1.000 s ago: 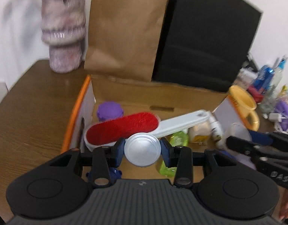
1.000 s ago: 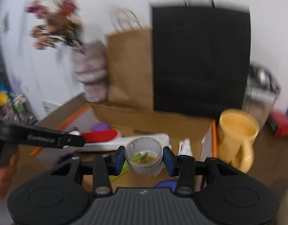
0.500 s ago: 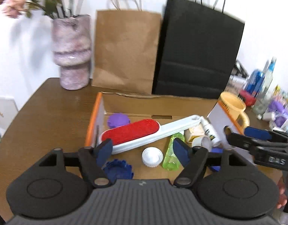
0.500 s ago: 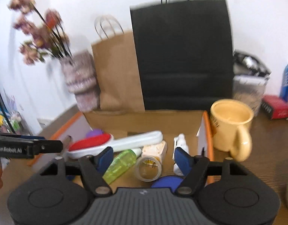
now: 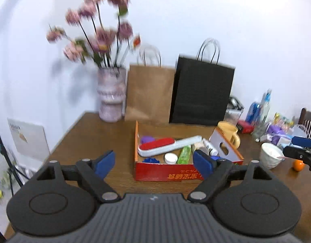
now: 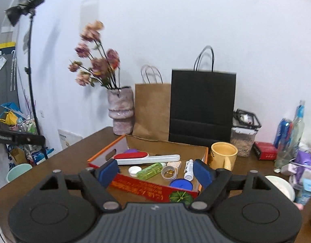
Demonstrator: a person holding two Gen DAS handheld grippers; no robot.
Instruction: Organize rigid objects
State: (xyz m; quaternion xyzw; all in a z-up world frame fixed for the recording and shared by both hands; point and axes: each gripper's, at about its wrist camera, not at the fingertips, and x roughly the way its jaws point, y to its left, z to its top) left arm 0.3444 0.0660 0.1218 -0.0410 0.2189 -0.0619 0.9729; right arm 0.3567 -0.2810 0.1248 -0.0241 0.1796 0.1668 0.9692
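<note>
While both jaws are opening with nothing between them, left gripper [image 5: 154,161] and right gripper [image 6: 155,171] hang short of red box [image 6: 143,188], white cap [image 6: 134,170] and tape roll [image 6: 169,173] inside.

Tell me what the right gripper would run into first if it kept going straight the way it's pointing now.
Probably the red cardboard box: the right gripper, its jaws opening and empty, points slightly down over the near wall toward the clear round container and green bottle inside. Depth is hard to judge.
</note>
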